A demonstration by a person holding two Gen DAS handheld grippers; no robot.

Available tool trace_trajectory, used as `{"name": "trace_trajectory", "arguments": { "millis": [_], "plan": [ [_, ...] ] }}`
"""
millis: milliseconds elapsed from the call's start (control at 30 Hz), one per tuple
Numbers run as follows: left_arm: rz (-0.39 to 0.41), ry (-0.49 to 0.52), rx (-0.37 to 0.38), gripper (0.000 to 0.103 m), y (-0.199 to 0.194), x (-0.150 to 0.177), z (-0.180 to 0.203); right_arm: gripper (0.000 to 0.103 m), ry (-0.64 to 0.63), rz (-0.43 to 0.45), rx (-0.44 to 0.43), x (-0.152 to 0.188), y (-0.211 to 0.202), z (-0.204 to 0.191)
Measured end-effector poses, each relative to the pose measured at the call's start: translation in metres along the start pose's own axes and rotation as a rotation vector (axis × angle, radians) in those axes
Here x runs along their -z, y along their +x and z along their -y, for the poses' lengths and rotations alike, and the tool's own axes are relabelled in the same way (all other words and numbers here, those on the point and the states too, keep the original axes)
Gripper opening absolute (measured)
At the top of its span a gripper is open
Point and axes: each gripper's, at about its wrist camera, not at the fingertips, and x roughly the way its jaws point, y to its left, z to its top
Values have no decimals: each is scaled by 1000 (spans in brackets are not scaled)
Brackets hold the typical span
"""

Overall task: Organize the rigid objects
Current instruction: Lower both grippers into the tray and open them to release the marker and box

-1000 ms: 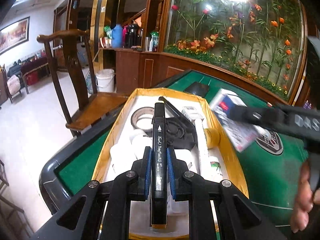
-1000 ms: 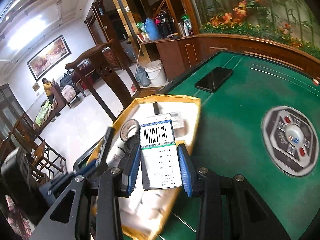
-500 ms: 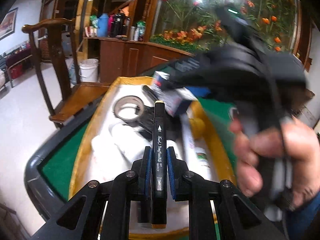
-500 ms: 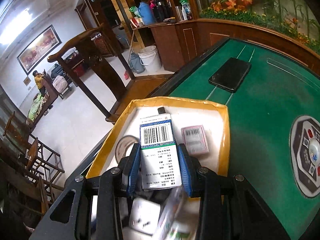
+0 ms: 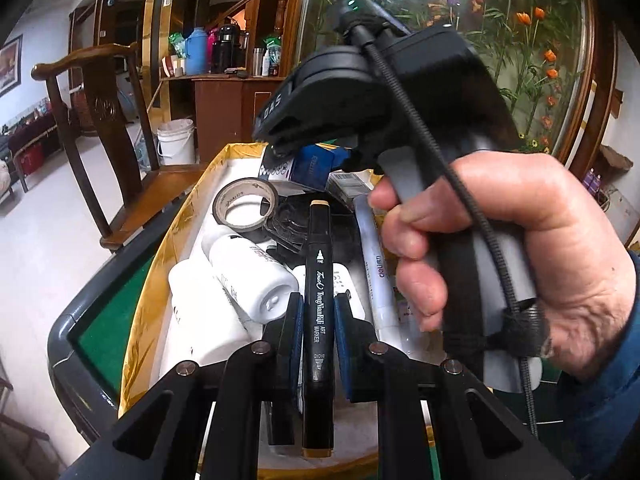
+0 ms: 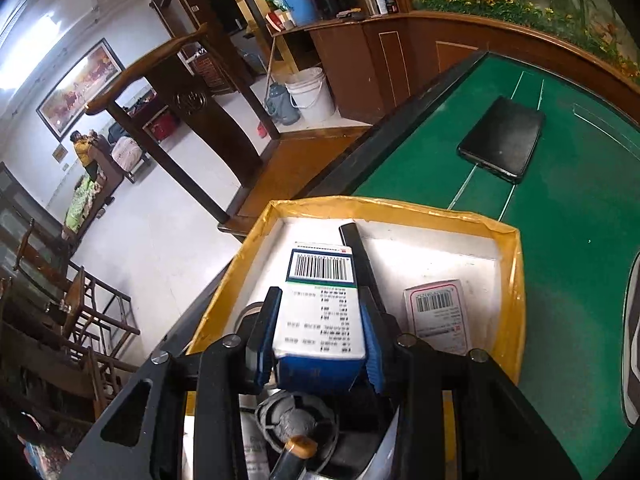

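Observation:
My left gripper [image 5: 317,308] is shut on a black art marker [image 5: 318,276] and holds it over the yellow-rimmed box [image 5: 188,208]. The box holds a tape roll [image 5: 245,204], white bottles [image 5: 248,276], a white marker pen [image 5: 376,264] and dark items. My right gripper [image 6: 320,312] is shut on a white and blue medicine carton [image 6: 320,308] with a barcode, low over the far part of the box [image 6: 508,272]. It shows in the left wrist view [image 5: 376,96] with the hand on its handle. A small pink-edged carton [image 6: 438,312] lies in the box.
The box sits at the corner of a green felt table [image 6: 568,208] with a dark raised rim. A black phone [image 6: 502,144] lies on the felt beyond the box. A wooden chair [image 5: 104,120] stands beside the table corner, with a white bucket [image 5: 176,140] behind it.
My right gripper has carried the carton from the table side over into the far part of the box and lower. My left gripper has moved closer over the box with the marker.

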Motion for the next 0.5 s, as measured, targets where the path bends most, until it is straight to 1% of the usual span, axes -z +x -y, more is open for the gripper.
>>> {"name": "trace_trajectory", "arguments": {
  "millis": [133, 233, 300, 367, 500],
  "plan": [
    [-19, -11, 5, 17, 2, 0, -1, 36, 14, -15, -13, 2, 5, 3],
    [-37, -11, -3, 19, 5, 2, -1, 37, 27, -14, -45, 3, 2, 7],
    [-41, -14, 3, 29, 4, 3, -1, 42, 29, -2, -54, 4, -4, 8],
    [-31, -10, -1, 35, 0, 3, 0, 44, 27, 17, -60, 4, -13, 8],
    [-14, -5, -8, 36, -6, 2, 2, 44, 35, 51, -79, 6, -30, 12]
  ]
}}
